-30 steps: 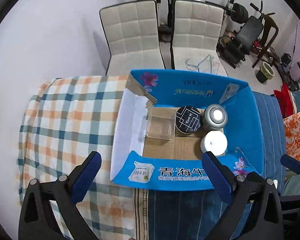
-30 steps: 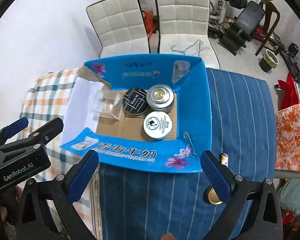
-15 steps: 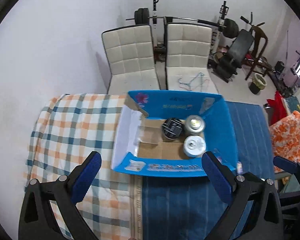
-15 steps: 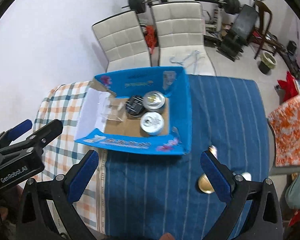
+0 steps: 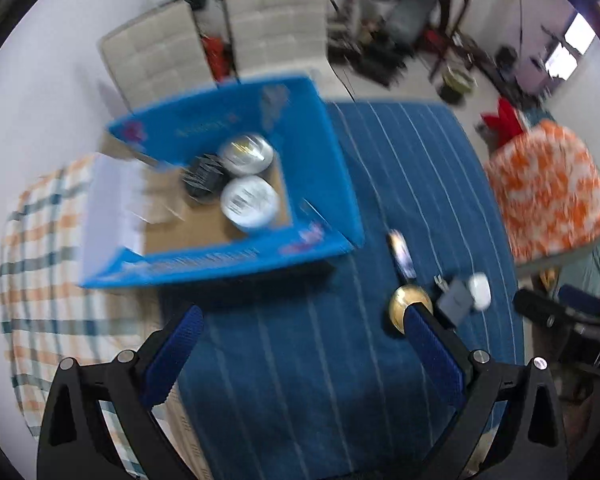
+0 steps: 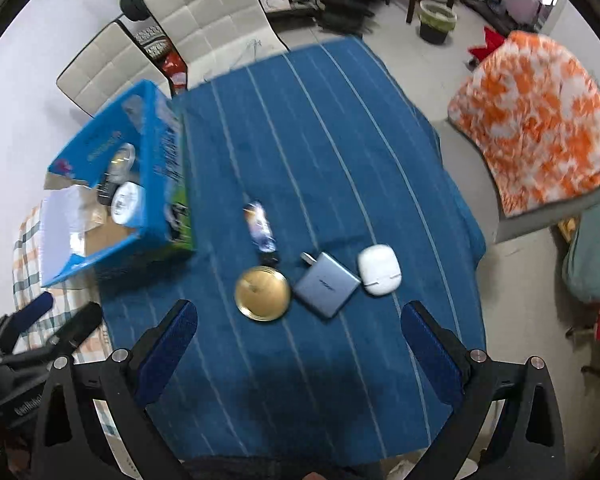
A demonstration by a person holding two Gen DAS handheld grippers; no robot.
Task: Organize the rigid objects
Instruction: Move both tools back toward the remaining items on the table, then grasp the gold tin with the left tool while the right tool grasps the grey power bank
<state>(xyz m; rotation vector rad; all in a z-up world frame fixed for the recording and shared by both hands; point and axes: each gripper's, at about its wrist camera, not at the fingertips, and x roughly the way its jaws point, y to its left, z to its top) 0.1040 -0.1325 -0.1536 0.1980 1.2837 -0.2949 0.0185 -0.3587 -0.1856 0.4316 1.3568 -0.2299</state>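
A blue cardboard box (image 5: 316,148) (image 6: 156,148) stands on the table and holds a white tin (image 5: 250,202), a silver tin (image 5: 246,152), a black tin (image 5: 204,178) and a clear plastic box (image 5: 160,204). On the blue striped cloth lie a gold round lid (image 6: 262,293) (image 5: 406,304), a grey charger block (image 6: 326,283), a white earbud case (image 6: 379,269) and a small blue packet (image 6: 260,226). My left gripper (image 5: 304,356) is open and empty above the cloth, near the gold lid. My right gripper (image 6: 300,348) is open and empty, just in front of the loose items.
A checked cloth (image 5: 32,248) covers the table's left part. Two white padded chairs (image 5: 260,32) stand behind the table. An orange-and-white covered seat (image 6: 540,120) stands to the right. Gym gear lies at the back.
Both grippers have swung right and away from the box. The loose items on the blue cloth have come into full view. Both stay open and empty.
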